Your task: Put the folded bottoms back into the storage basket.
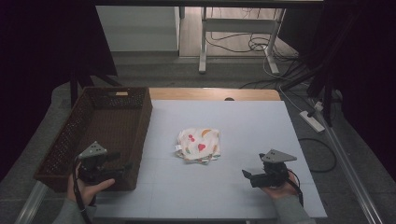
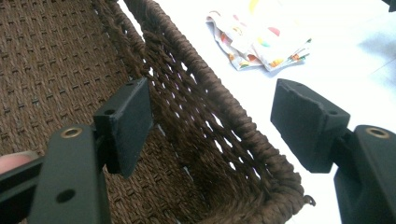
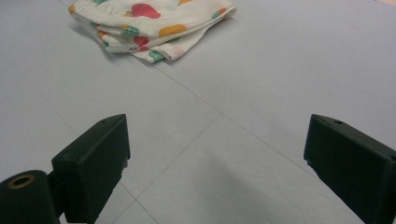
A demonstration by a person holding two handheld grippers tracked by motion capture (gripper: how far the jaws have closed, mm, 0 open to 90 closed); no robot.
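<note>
Cloth: a folded white cloth with red, orange and green fruit shapes (image 1: 199, 145) lies flat near the middle of the table, touching no gripper.
Left gripper: the black left gripper (image 2: 212, 126) is over the near right corner of the basket, jaws wide apart, one over the inside and one over the table. It holds nothing. The cloth is to its right and farther away.
Right gripper: the black right gripper (image 3: 217, 165) is low over the near right of the table, jaws wide apart and empty. The cloth is to its left and farther away.
Basket: a big brown woven basket (image 1: 74, 129) sits on the left side.
Table: a pale grey-blue table top (image 1: 247, 135) with a wooden far edge.
Room: dim grey floor, white desk legs (image 1: 203, 42) and black cables (image 1: 280, 65) behind.
</note>
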